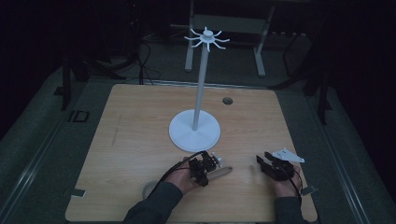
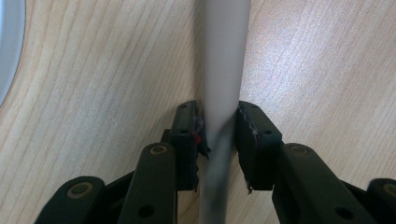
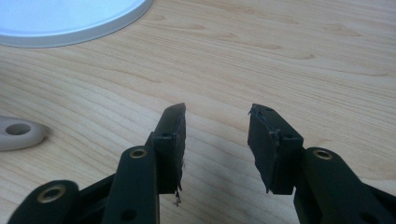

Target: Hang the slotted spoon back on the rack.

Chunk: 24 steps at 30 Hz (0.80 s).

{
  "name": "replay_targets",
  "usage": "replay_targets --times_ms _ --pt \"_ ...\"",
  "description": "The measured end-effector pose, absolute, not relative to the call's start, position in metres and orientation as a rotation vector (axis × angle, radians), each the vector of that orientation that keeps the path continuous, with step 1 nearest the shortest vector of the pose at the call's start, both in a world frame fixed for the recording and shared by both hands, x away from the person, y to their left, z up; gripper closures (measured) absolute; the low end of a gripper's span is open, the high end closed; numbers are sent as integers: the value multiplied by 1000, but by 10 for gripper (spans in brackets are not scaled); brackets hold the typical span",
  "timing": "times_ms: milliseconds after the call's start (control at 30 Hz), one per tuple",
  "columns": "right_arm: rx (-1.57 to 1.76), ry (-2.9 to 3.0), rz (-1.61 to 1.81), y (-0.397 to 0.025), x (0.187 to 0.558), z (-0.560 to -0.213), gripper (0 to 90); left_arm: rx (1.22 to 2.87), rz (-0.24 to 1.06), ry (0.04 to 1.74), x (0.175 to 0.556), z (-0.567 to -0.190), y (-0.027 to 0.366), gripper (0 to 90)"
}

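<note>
One smooth beige handle (image 2: pixel 223 70) between left tool (image 2: pixel 219 135) pads, on grained wood.

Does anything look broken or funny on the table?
Nothing looks broken. The only odd bit: the grey utensil handle lies flat on the table, clamped in the left gripper, while the white hook stand stands upright with bare hooks.

handle (image 2: pixel 223 70) ends cut off, stand base (image 3: pixel 70 21) cropped
</note>
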State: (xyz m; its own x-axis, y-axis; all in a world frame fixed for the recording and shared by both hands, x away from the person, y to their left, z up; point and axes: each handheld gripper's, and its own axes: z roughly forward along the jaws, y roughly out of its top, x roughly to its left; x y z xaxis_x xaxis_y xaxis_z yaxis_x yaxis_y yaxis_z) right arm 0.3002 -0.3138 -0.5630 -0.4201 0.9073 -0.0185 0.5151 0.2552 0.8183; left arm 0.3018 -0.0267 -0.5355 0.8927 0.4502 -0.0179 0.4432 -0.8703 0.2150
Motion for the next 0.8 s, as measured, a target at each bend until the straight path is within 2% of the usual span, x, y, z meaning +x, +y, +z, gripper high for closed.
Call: replay_targets --times_ms 167,467,800 --pt "1287 2037 1044 -314 300 -563 563 2853 70 655 299 -536 -28 741" --pt "1294 2033 1041 -315 301 -564 564 2818 156 698 298 -529 -22 749" --pt "1297 2038 1032 -314 301 -565 556 2620 279 805 302 -504 -3 748"
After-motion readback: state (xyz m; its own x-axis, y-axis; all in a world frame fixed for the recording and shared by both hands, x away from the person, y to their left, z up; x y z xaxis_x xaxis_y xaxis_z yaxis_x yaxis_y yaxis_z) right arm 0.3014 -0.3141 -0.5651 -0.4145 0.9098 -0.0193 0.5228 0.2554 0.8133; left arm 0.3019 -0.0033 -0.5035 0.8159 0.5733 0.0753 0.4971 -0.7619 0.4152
